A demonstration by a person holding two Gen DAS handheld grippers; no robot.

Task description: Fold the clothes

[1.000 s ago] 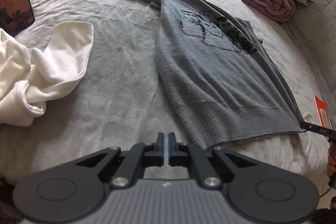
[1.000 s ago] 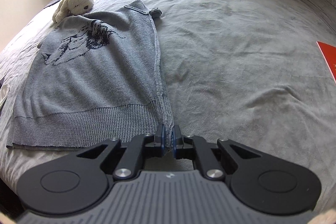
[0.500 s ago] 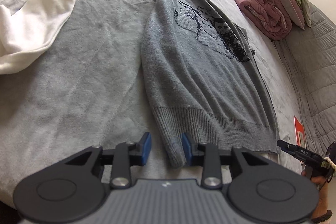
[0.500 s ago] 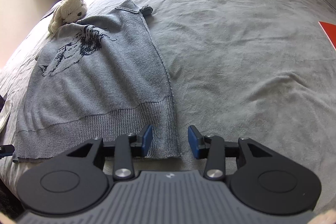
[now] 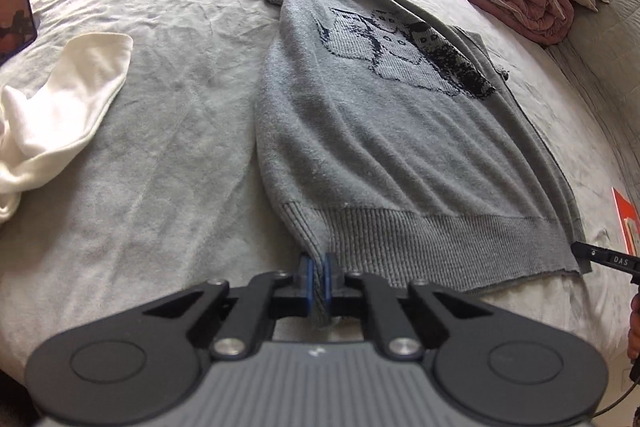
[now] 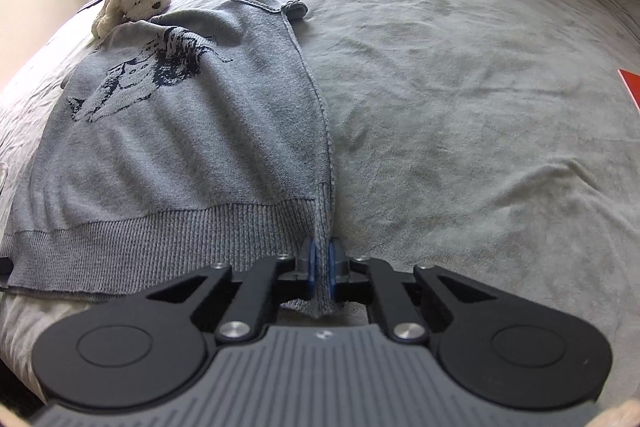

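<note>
While both grippers clench ribbed hem corners, left gripper (image 5: 319,269) and right gripper (image 6: 320,259) have the grey sweater (image 5: 384,115) stretching flat ahead of their fingers across the bed (image 6: 460,87). Soft, limp knit will likely sag between grips; corners suit holding. Sleeves look tucked under, hidden; the far collar bunches.

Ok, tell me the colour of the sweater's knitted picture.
Dark navy on the grey sweater; clearest in the left wrist view.
</note>
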